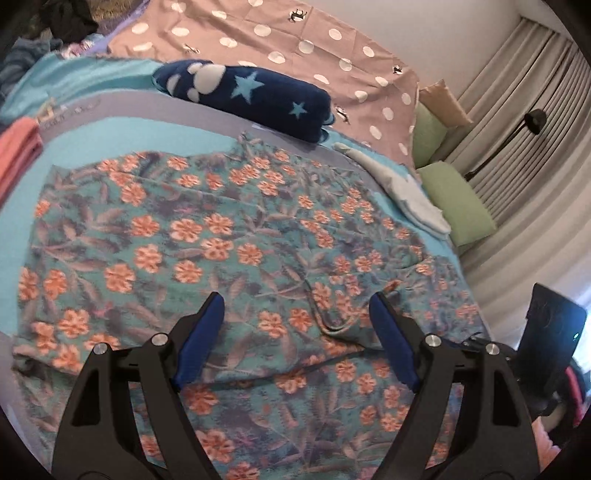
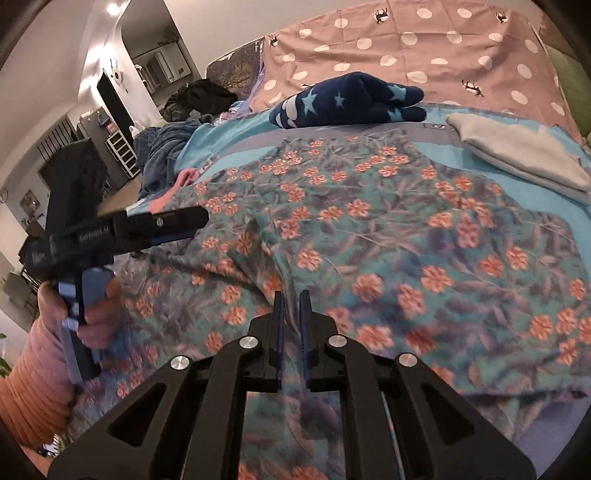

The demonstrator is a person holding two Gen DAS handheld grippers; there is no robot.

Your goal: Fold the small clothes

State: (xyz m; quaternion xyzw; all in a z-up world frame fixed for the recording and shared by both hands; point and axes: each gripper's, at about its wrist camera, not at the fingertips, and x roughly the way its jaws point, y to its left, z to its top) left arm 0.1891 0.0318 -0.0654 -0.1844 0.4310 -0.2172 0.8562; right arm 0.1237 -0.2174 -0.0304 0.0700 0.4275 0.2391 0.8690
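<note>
— Across the bed's turquoise sheet [image 1: 14,236], what lies under your claws?

— Soft floral garment [image 1: 229,236], teal with orange blossoms, spread wide and rumpled. My left gripper [image 1: 297,314] hangs over it, blue pads well apart, nothing between them.

— And the right gripper [image 2: 291,306]?

— Pads nearly together with a slim gap, empty, above the same cloth.

— Anything one view alone shows?

— Beyond the garment, both show the fuzzy navy star blanket [image 1: 251,99]. Only the right view shows my hand [image 2: 94,314] on the left handle.

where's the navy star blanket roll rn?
The navy star blanket roll lies at the far edge of the floral garment, against the pink polka-dot sheet; in the right wrist view the folded grey cloth sits to its right.
</note>
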